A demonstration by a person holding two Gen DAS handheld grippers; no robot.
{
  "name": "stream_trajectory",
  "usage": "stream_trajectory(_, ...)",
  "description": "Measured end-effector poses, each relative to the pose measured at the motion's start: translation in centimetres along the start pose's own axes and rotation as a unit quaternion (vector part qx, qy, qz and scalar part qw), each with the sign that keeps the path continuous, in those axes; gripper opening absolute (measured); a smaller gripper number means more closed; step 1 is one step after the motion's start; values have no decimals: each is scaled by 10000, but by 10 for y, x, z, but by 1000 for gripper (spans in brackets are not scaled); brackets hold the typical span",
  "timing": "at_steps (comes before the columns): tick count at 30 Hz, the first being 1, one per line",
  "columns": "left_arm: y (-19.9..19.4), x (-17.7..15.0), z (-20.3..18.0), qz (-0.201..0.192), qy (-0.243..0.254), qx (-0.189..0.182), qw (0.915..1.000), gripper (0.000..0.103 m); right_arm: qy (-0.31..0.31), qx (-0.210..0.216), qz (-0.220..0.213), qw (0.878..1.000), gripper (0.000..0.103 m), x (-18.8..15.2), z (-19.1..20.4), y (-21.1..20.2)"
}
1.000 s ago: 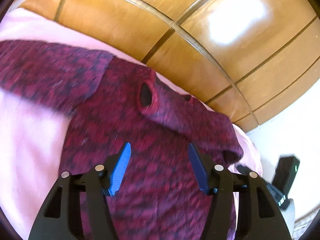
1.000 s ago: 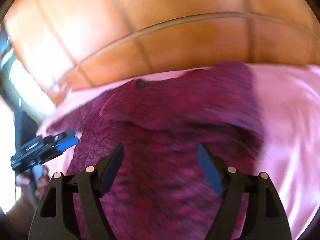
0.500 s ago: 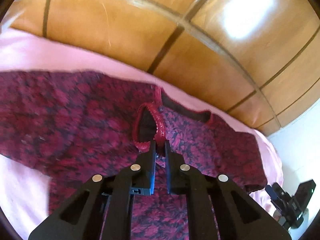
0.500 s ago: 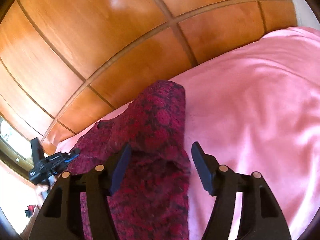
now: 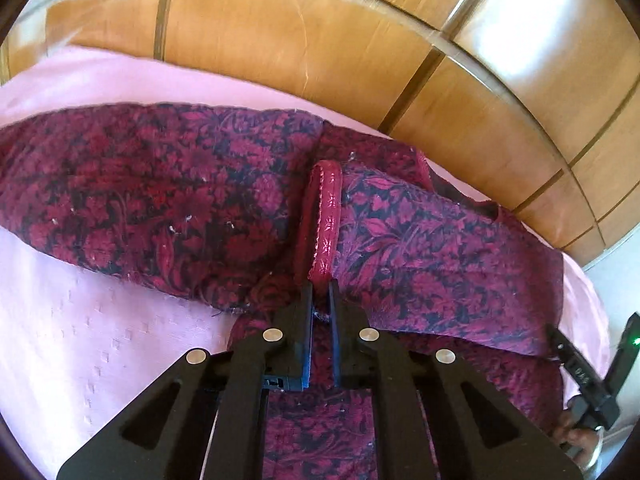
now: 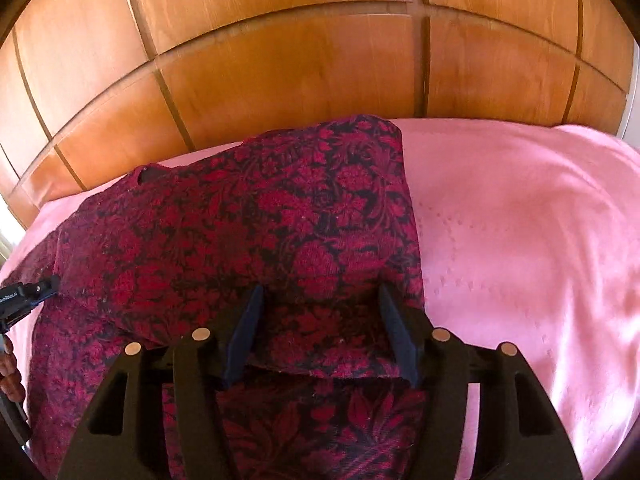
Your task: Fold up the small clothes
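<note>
2 grippers are seen over 1 garment [image 5: 168, 184], a dark red floral top spread on a pink sheet [image 6: 520, 240]. Nearest, the left gripper [image 5: 320, 300] is clamped on the lower end of the red neckline trim [image 5: 326, 216], whose long axis runs straight ahead from the jaws. The right gripper [image 6: 318, 328] is held with jaws wide apart, nothing gripped, above a folded-over flap whose edge lies across between the fingers. Farther off, a wooden headboard [image 6: 300, 60] is seen. The next fold is judged to hinge on the left gripper, already pinching the cloth.
</note>
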State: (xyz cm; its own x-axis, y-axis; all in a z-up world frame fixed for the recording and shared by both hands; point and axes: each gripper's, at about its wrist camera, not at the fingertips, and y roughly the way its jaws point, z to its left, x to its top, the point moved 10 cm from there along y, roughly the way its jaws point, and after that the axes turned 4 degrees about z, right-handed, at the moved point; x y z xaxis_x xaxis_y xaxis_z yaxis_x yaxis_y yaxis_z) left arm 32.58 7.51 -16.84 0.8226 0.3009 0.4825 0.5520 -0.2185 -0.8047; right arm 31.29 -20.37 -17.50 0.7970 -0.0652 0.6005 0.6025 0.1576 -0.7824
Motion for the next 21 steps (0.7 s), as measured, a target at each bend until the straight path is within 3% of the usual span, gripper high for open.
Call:
stream_trajectory(6, -16, 6, -2, -152, -188, 22, 9997, 14, -179, -315, 118, 9993, 60, 1, 6, -7)
stream_trajectory(11, -44, 10, -5, -610, 189, 242, 9977, 14, -286, -198, -151, 9993, 69, 32, 23, -30)
stream_trajectory(15, -26, 9, -7, -352, 312, 500, 9976, 14, -378, -255, -90, 9989, 74, 62, 36, -13)
stream_trajectory(18, -11, 4, -5, -173, 307, 586, 9977, 15, -254, -252, 379, 9986, 75, 68, 37, 25)
stream_trajectory(20, -13, 0, -3, -210, 312, 542, 9978, 22, -427, -288, 854, 9950, 84, 57, 41, 56)
stream_trajectory(21, -16, -1, -1, -219, 280, 429, 9984, 22, -618, -420, 852, 9936, 86, 53, 44, 64)
